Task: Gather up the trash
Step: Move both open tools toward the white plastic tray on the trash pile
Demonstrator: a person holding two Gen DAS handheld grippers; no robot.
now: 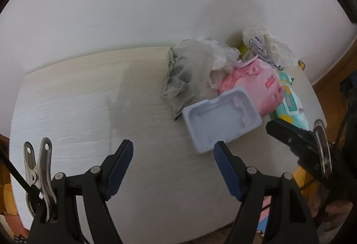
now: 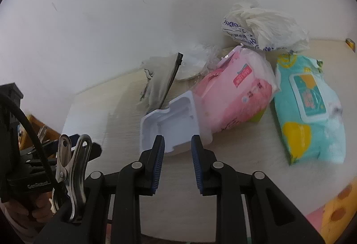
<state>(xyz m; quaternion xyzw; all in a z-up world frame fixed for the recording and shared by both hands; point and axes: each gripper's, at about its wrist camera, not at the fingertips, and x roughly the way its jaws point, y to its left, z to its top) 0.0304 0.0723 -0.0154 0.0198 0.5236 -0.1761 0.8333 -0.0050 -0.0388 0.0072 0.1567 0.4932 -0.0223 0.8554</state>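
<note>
Tray [image 2: 169,123], white plastic, empty, lies open side up on table [image 1: 78,99], leaning against pink pack [image 2: 234,97]. Teal wipes pack [image 2: 310,110] just right of pink one, white bag [image 2: 265,27] behind, grey crumpled bag [image 1: 187,70] left of pile. Right gripper [image 2: 177,143] jaws partly apart, tray's near rim between the tips, not clamped. Left gripper [image 1: 174,148] wide apart, holding nothing, right fingertip [image 1: 221,148] at tray's near edge.

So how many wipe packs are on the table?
2. The pink pack lies behind the white plastic tray; the teal pack lies to its right. More could hide under the crumpled bags.
</note>
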